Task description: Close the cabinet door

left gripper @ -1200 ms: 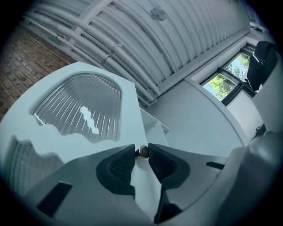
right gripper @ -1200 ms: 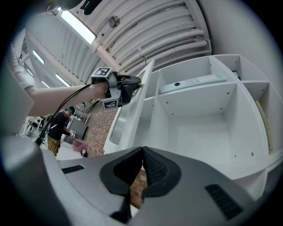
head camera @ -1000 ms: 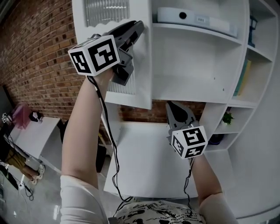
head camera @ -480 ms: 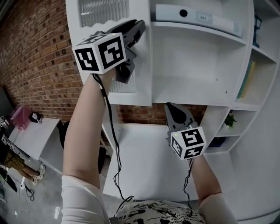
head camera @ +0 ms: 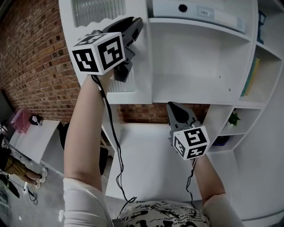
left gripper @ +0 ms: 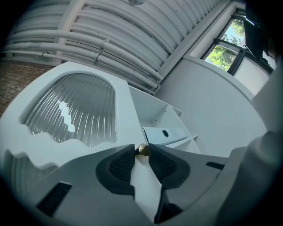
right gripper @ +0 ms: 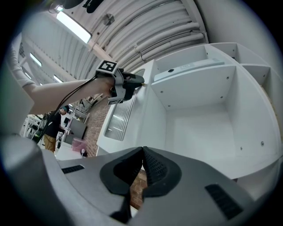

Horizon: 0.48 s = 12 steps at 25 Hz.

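The white cabinet door (head camera: 143, 66) has a ribbed glass panel (left gripper: 75, 110) and stands open beside its empty compartment (head camera: 191, 66). A small brass knob (left gripper: 142, 150) sits near the door's edge. My left gripper (head camera: 135, 26) is raised to it and shut on the knob, one pad on each side. The right gripper view shows the left gripper (right gripper: 132, 83) at the door's (right gripper: 128, 117) edge. My right gripper (head camera: 171, 105) hangs lower, below the compartment, shut (right gripper: 142, 152) with nothing between its pads.
A white flat device (head camera: 191, 11) lies on the shelf above the compartment. Books (head camera: 253, 75) and a small plant (head camera: 233, 119) fill the shelves at right. A white desk (head camera: 146, 164) lies below and a brick wall (head camera: 40, 66) at left.
My left gripper has rolled a little and shifted with the knob still in its jaws. The right gripper has sunk slightly and stays shut.
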### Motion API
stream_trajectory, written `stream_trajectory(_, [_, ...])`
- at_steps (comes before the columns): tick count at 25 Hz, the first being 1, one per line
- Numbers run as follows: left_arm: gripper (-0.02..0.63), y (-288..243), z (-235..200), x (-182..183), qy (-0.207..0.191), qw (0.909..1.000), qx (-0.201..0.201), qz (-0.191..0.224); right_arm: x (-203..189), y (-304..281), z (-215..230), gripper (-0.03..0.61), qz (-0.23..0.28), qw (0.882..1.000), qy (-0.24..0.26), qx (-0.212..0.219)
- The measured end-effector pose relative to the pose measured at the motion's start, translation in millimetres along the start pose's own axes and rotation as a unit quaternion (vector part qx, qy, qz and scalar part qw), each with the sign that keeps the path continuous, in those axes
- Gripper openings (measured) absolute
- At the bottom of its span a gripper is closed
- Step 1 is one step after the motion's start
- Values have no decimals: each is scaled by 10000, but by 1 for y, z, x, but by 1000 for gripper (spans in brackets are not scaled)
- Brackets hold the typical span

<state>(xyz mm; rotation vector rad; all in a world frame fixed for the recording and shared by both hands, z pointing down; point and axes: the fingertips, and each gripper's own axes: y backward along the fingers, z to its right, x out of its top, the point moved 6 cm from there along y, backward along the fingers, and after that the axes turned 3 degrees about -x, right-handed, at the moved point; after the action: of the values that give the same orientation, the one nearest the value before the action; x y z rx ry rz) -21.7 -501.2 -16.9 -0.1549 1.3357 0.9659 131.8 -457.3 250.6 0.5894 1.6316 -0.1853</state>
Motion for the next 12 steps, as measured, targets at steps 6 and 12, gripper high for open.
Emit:
stream_trajectory(6, [106,8,7,-5,107,9993,185,293,1,9,-4,15,-11,10000,52,-59])
stream_trajectory(12, [76,34,16,-5,302,9992,70,241,-5,20,-17,15,-66,10000,4,-61])
